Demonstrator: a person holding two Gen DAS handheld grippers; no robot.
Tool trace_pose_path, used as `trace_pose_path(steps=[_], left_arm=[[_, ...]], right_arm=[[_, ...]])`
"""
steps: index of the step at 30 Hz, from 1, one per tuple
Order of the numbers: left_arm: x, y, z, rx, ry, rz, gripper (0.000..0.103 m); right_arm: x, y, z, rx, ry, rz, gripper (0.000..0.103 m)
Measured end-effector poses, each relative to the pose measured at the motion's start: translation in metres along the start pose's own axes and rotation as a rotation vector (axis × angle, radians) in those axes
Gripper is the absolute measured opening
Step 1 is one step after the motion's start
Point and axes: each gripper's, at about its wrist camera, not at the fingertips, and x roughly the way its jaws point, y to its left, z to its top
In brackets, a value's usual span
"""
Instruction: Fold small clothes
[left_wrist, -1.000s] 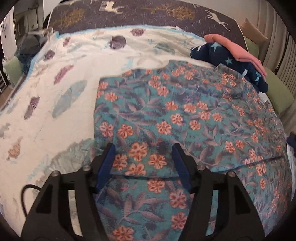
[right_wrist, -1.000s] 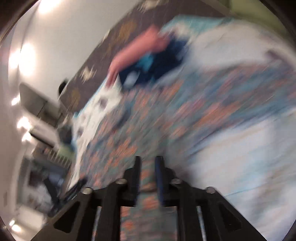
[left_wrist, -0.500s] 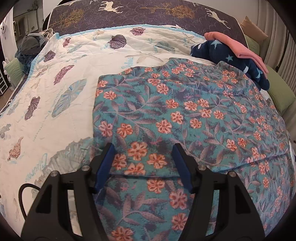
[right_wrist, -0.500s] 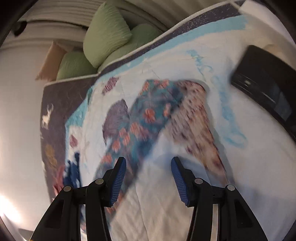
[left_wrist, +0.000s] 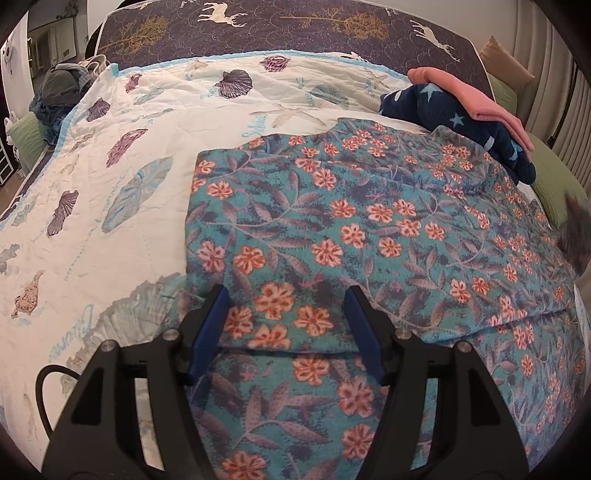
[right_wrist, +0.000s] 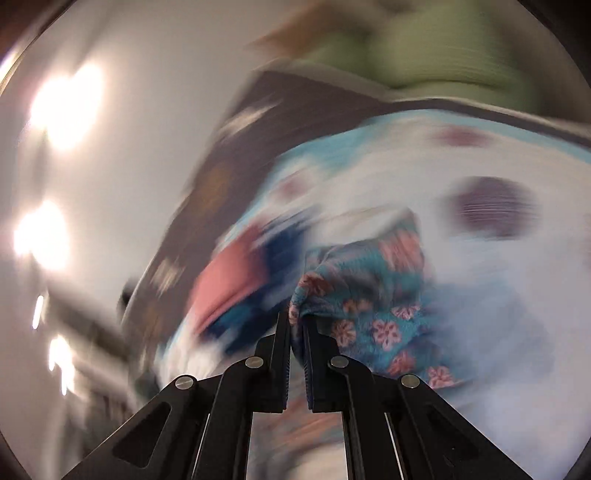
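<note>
A teal garment with orange flowers (left_wrist: 362, 236) lies spread on the bed, its upper layer folded over a lower layer. My left gripper (left_wrist: 286, 306) is open, its blue pads straddling the near folded edge, just above the cloth. In the blurred right wrist view my right gripper (right_wrist: 297, 321) is shut on a bunched edge of the same floral garment (right_wrist: 369, 295), lifting it off the quilt.
A white quilt with shell prints (left_wrist: 110, 155) covers the bed. A folded navy star garment (left_wrist: 461, 114) with a pink one (left_wrist: 469, 88) on top sits at the far right. Green pillows (left_wrist: 550, 173) lie beyond. Dark clothes (left_wrist: 59, 88) are piled far left.
My right gripper was open over the quilt half a second ago; now it is shut on the floral garment's edge and moving fast. The left gripper has stayed put.
</note>
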Motion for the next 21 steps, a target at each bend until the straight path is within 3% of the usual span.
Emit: trace_pose_path(steps=[2,5,7,10,12,17,21], left_arm=[[-0.001,0.001,0.0,-0.007,-0.003,-0.009,0.066],[-0.002,0.003,0.0,-0.016,-0.004,-0.023,0.066],[-0.003,0.005,0.0,-0.026,-0.007,-0.039,0.066],[-0.012,0.011,0.0,-0.048,-0.018,-0.094,0.066],[-0.02,0.016,-0.001,-0.068,-0.028,-0.15,0.066],[-0.041,0.01,0.005,-0.116,-0.033,-0.347,0.066],[-0.041,-0.014,0.009,-0.1,0.028,-0.47,0.071]], right_arm=[[0.028,0.059,-0.031,-0.149,0.091,0.078,0.006],[0.08,0.133,-0.107,-0.346,0.291,0.171,0.008],[0.114,0.16,-0.165,-0.445,0.453,0.15,0.008],[0.138,0.163,-0.212,-0.512,0.559,0.082,0.015],[0.135,0.157,-0.224,-0.518,0.57,0.072,0.017],[0.118,0.141,-0.225,-0.47,0.569,0.16,0.024],[0.111,0.141,-0.238,-0.495,0.566,0.183,0.035]])
